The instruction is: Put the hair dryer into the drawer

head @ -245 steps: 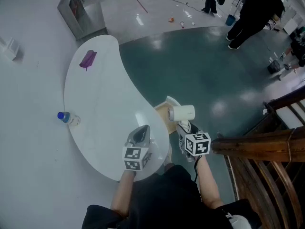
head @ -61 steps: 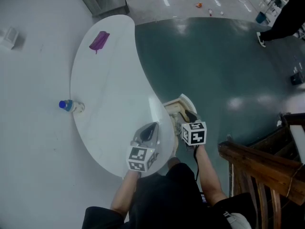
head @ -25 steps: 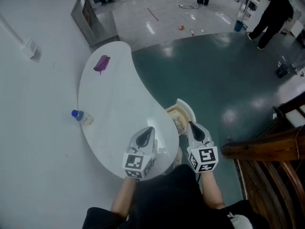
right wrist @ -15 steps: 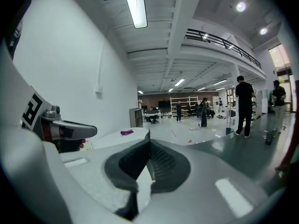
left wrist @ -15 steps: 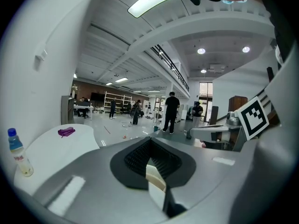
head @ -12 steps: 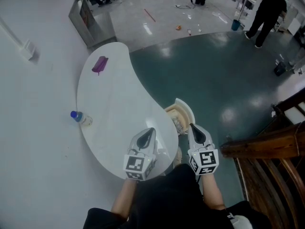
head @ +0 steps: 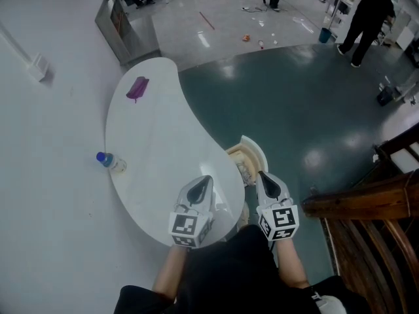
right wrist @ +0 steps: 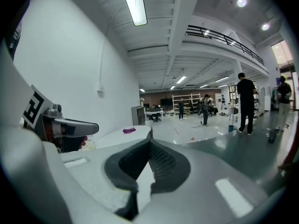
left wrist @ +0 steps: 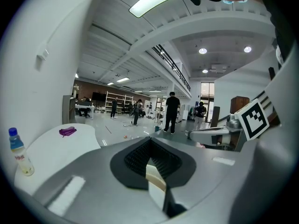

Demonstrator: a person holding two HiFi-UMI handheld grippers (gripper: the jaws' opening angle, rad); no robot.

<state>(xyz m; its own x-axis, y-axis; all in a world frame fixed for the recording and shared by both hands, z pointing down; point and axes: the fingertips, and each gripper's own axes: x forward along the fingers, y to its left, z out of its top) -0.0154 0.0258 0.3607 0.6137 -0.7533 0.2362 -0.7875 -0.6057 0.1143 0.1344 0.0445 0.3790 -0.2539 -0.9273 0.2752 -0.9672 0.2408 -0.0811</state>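
Observation:
The white curved drawer (head: 254, 150) stands open at the right edge of the white table (head: 157, 142). A pale shape inside it, the hair dryer (head: 243, 171), shows only in part. My right gripper (head: 260, 174) hovers just in front of the drawer, shut and holding nothing; its jaws meet at the tip (right wrist: 150, 133). Over the table's near end my left gripper (head: 207, 179) is also shut and empty (left wrist: 149, 140). Both point away from me, side by side.
A water bottle (head: 105, 160) stands at the table's left edge and a purple item (head: 137, 87) lies at its far end. A wooden railing (head: 366, 205) runs at my right. A grey cabinet (head: 124, 21) and people (head: 366, 12) are farther off.
Early on the right gripper held the hair dryer over the drawer; now the dryer lies inside and the gripper has drawn back, shut and empty. In the last second nothing visibly moved.

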